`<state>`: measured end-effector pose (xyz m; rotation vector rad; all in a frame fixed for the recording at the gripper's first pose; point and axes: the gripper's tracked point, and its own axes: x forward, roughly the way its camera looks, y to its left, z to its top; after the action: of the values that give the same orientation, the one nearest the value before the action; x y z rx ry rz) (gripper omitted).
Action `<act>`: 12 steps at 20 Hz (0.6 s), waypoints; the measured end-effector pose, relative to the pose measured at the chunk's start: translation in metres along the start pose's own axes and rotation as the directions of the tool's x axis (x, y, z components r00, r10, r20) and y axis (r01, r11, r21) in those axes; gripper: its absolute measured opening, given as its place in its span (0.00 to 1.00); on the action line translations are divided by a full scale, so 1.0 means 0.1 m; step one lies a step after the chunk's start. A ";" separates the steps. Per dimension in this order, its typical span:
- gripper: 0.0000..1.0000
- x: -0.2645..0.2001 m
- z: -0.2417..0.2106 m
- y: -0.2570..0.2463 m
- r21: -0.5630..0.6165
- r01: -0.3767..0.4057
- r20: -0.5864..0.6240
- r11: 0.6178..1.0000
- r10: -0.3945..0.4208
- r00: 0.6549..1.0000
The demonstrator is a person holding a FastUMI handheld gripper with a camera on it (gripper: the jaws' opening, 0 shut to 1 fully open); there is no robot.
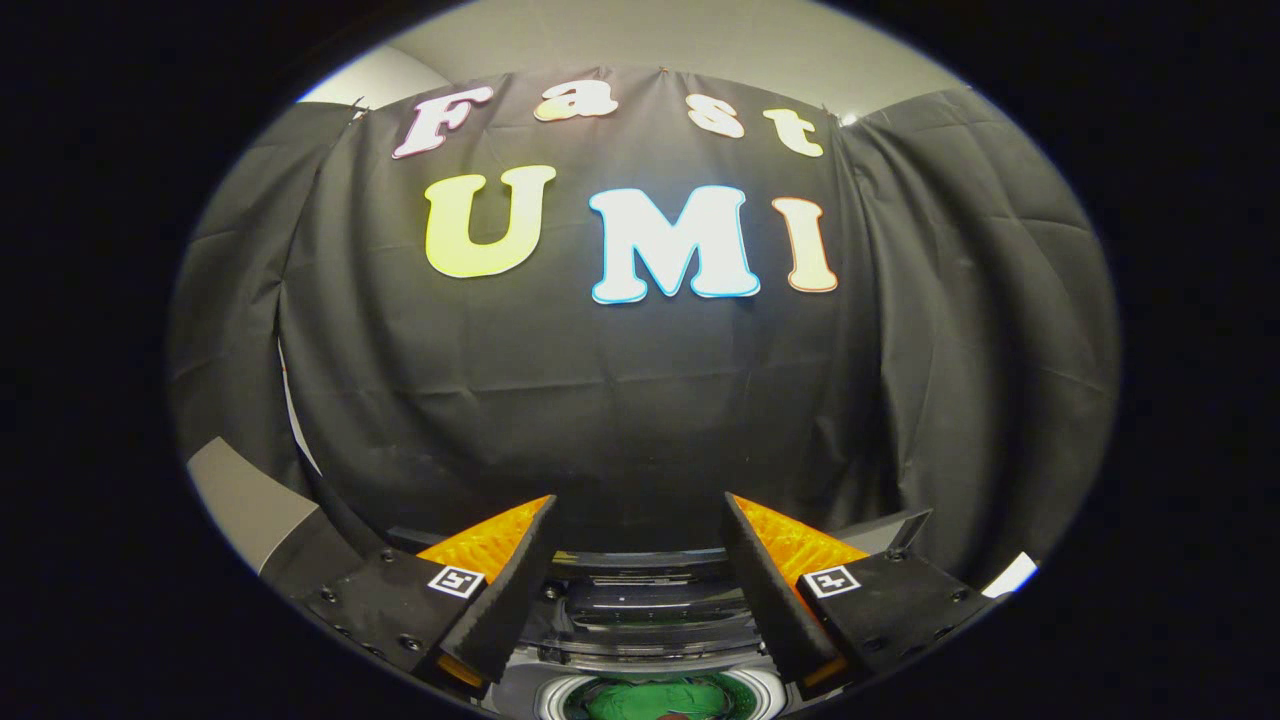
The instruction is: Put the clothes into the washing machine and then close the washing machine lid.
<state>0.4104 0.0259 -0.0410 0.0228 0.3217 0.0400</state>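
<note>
- Gripper fingers stood apart, nothing between them.
- Washing machine sat below the fingers, lid up.
- Green clothes lay inside the drum.

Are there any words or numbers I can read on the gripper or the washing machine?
None can be read.
Gripper, open with nothing between its fingers: each finger carries a small square marker, a black-and-white pattern with no words or numbers.
Washing machine, below and between the fingers: its dark top is too dim and blurred to show any writing.
</note>
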 end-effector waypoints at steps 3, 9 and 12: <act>1.00 0.02 -0.10 0.05 0.011 -0.014 -0.019 1.000 0.015 1.000; 1.00 -0.06 -0.12 0.02 0.021 -0.018 -0.002 1.000 0.018 1.000; 1.00 -0.18 -0.16 0.04 0.018 -0.026 0.017 1.000 0.025 1.000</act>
<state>0.3882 0.0291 -0.0503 0.0456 0.3048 0.0620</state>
